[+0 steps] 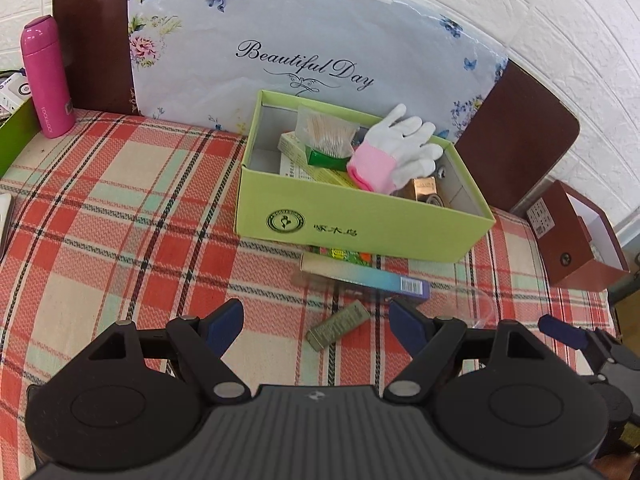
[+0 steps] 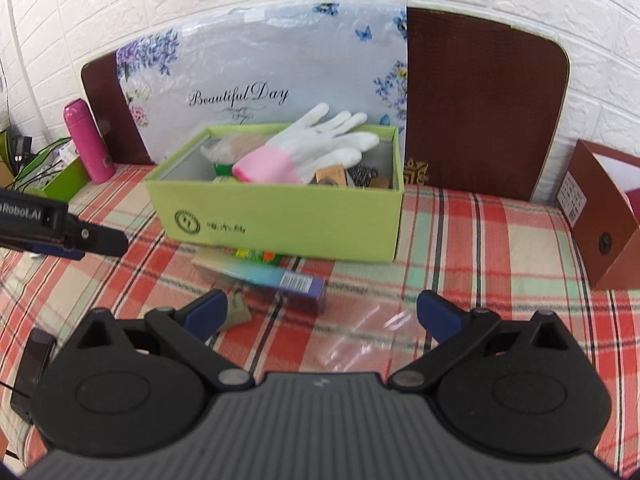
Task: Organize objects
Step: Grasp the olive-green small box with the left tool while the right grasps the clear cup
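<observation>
Left wrist: left gripper fingers wide, empty | right gripper fingers wide, empty | glove in green box

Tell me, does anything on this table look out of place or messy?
Yes. The white glove with a pink cuff sticks up over the green box rim instead of lying inside. A long blue carton, a small grey packet and a clear plastic bag lie loose on the tablecloth in front of the box.

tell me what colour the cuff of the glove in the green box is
Pink; the glove shows best in the right wrist view.
</observation>
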Action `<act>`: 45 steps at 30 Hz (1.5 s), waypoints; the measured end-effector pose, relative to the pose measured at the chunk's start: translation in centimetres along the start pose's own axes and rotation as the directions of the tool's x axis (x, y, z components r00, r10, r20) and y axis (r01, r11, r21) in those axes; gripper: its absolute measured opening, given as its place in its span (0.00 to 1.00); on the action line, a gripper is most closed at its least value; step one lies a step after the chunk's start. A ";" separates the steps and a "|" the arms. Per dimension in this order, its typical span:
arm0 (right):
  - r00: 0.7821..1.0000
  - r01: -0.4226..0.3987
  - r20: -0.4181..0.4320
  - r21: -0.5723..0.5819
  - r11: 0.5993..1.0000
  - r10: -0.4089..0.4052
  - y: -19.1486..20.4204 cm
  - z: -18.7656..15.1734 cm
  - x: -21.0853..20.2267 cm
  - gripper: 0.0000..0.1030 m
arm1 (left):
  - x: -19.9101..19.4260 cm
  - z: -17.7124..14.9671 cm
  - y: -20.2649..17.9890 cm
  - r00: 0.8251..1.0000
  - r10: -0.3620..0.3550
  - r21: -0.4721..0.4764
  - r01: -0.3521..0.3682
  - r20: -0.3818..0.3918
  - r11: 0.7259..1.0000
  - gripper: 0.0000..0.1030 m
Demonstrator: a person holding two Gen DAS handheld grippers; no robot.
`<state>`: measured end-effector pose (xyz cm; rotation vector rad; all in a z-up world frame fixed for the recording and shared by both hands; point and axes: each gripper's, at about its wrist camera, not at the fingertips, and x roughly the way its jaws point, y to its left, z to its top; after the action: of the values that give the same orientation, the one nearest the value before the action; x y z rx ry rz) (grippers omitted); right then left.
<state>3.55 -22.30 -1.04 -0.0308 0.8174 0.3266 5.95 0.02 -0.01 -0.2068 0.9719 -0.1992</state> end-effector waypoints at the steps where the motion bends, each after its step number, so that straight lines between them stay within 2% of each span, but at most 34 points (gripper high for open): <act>1: 1.000 0.000 -0.007 0.003 1.000 0.000 0.1 -0.5 -0.1 1.00 | 0.0 -0.2 0.0 1.000 -0.001 0.003 0.001 -0.002 1.000 0.80; 6: 0.999 0.004 -0.044 0.011 1.000 -0.004 0.5 -2.4 -0.4 1.00 | 0.1 -1.2 0.0 1.000 -0.010 0.022 0.010 -0.014 1.000 0.80; 12: 0.996 0.021 -0.088 0.017 1.000 -0.020 0.4 -3.8 0.1 1.00 | 1.6 -2.8 -0.7 0.998 -0.058 0.111 0.060 -0.021 0.992 0.80; 17: 0.993 0.039 -0.116 0.015 0.999 -0.037 0.0 -4.6 0.5 1.00 | 3.7 -3.6 -1.7 0.994 -0.095 0.186 0.102 -0.045 0.977 0.80; 21: 0.989 0.055 -0.138 0.022 0.998 -0.051 -0.4 -5.1 0.8 1.00 | 5.8 -3.9 -2.4 0.994 -0.086 0.250 0.099 -0.064 0.963 0.80; 25: 0.986 0.071 -0.151 0.027 0.997 -0.066 -0.8 -5.3 0.9 1.00 | 8.0 -3.7 -2.5 0.992 -0.095 0.261 0.115 -0.085 0.958 0.79; 32: 0.981 0.100 -0.168 0.020 0.995 -0.095 -1.4 -5.4 0.8 1.00 | 11.0 -2.6 -2.5 0.989 -0.099 0.246 0.124 -0.113 0.961 0.68; 34: 0.980 0.104 -0.175 0.021 0.994 -0.099 -1.5 -5.5 0.9 1.00 | 11.6 -2.5 -2.3 0.987 -0.096 0.240 0.125 -0.126 0.963 0.61; 35: 0.979 0.104 -0.179 0.022 0.994 -0.098 -1.5 -5.4 1.0 1.00 | 12.0 -2.4 -2.2 0.986 -0.098 0.233 0.128 -0.139 0.964 0.53; 36: 0.978 0.101 -0.184 0.023 0.995 -0.095 -1.5 -5.4 1.2 1.00 | 12.2 -2.4 -2.1 0.984 -0.097 0.225 0.130 -0.150 0.966 0.39; 38: 0.978 0.088 -0.192 0.042 0.995 -0.078 -1.6 -5.2 1.5 1.00 | 12.7 -2.5 -1.6 0.981 -0.087 0.194 0.121 -0.176 0.974 0.25; 41: 0.977 0.078 -0.207 0.119 0.990 -0.052 -2.2 -4.5 2.5 1.00 | 12.4 -2.9 -1.2 0.980 -0.092 0.157 0.121 -0.176 0.980 0.23; 45: 0.973 0.111 -0.221 0.222 0.969 -0.061 -3.2 -3.1 4.6 1.00 | 11.8 -3.8 -1.0 0.980 -0.086 0.144 0.113 -0.181 0.983 0.23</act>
<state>5.22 -24.52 -6.85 0.1203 1.0598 0.1442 9.20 -4.31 -11.15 -0.0978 1.1161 -0.3882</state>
